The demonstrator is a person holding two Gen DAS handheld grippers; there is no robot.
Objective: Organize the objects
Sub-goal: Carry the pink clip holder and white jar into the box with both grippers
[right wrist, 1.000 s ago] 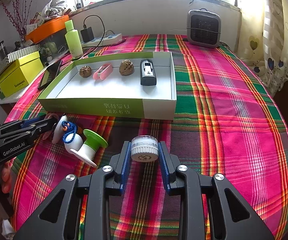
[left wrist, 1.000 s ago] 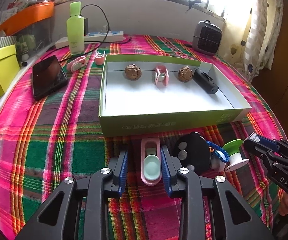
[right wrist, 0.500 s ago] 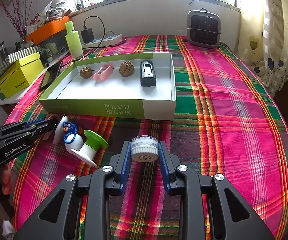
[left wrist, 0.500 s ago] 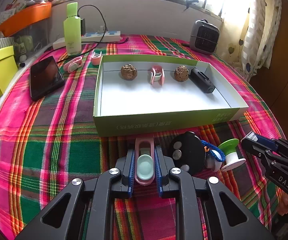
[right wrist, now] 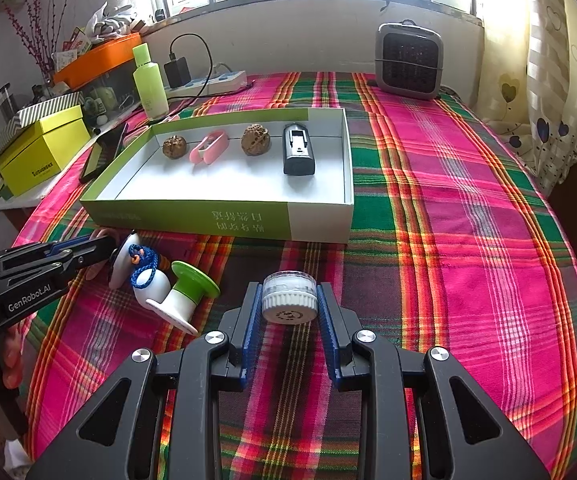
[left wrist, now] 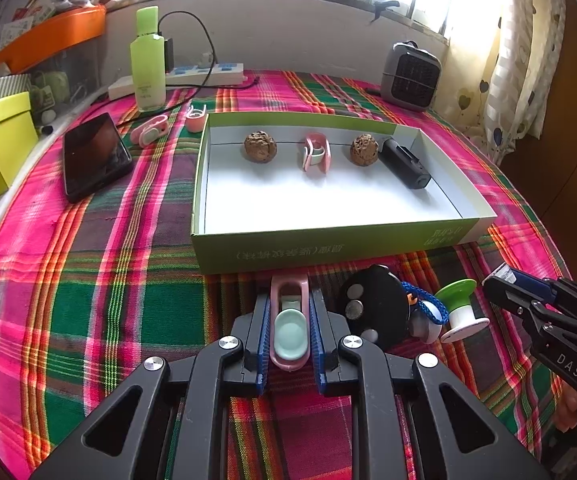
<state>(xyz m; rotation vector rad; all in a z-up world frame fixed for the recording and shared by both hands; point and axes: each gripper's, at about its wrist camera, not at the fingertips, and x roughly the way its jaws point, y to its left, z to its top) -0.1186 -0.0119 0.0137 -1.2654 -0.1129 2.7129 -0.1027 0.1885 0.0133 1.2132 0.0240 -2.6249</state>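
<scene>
A: Where does your left gripper [left wrist: 289,324] stand?

B: Your left jaws pinch the pink clip [left wrist: 289,322] from both sides, just in front of the green box [left wrist: 328,250] on the plaid tablecloth [left wrist: 88,280].

A: And your right gripper [right wrist: 288,304]?

B: Its jaws pinch a white jar [right wrist: 289,297] above the cloth, near the box's front wall.

A: What lies in the box?

B: 2 walnuts [left wrist: 260,147], 1 pink clip [left wrist: 315,153] between them, and 1 black case [left wrist: 404,163]. A black disc [left wrist: 372,310] and a green spool [left wrist: 459,306] lie beside your left gripper.
</scene>
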